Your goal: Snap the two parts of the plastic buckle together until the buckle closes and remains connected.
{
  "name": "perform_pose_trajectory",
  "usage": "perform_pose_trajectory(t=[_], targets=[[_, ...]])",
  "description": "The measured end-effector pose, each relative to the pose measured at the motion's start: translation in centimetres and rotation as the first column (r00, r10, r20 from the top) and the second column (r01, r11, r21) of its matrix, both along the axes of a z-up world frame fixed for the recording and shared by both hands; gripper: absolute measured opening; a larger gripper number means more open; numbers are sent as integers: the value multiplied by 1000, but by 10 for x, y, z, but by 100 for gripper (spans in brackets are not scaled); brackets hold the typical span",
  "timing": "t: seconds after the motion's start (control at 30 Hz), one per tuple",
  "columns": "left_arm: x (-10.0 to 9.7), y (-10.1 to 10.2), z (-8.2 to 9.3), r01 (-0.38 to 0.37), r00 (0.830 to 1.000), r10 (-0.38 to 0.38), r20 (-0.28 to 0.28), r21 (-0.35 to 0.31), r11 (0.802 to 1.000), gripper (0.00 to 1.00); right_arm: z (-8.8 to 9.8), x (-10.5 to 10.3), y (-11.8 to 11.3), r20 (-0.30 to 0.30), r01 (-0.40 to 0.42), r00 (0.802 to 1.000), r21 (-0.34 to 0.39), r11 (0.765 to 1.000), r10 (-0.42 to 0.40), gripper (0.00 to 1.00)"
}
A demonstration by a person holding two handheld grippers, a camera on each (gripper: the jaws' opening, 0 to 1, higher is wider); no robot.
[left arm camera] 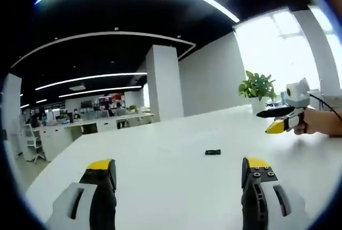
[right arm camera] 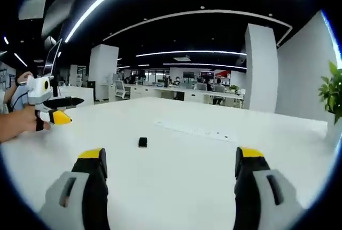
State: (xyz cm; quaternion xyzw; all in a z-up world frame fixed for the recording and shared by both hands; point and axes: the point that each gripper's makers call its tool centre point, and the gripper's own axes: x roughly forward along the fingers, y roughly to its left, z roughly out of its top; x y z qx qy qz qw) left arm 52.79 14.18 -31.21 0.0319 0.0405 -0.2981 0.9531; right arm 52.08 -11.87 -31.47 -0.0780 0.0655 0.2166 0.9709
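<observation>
1. We look across a wide white table [left arm camera: 160, 187] in an open office with black ceilings, light strips and white pillars.
2. In the left gripper view, the left gripper [left arm camera: 179, 174] rises from the bottom edge, its yellow-tipped jaws spread wide apart on nothing.
3. The small black buckle [left arm camera: 212, 152] lies on the table just above centre, between and beyond those jaws.
4. At the right edge, a hand [left arm camera: 320, 122] holds the right gripper [left arm camera: 278, 120] in front of a potted plant [left arm camera: 257, 88].
5. In the right gripper view, the right gripper's jaws also stand wide apart, the buckle beyond them.
</observation>
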Motion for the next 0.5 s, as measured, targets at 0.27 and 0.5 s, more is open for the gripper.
perform_pose_trajectory(t=[0.27, 0.5], targets=[[3, 6, -3, -7, 1000, 8, -7, 23, 1000, 99, 13, -5, 0, 39, -3, 999, -63, 998, 5, 100], [-5, -7, -7, 30, 999, -30, -16, 25, 999, 96, 4, -5, 1, 10, -26, 1000, -73, 997, 27, 100]])
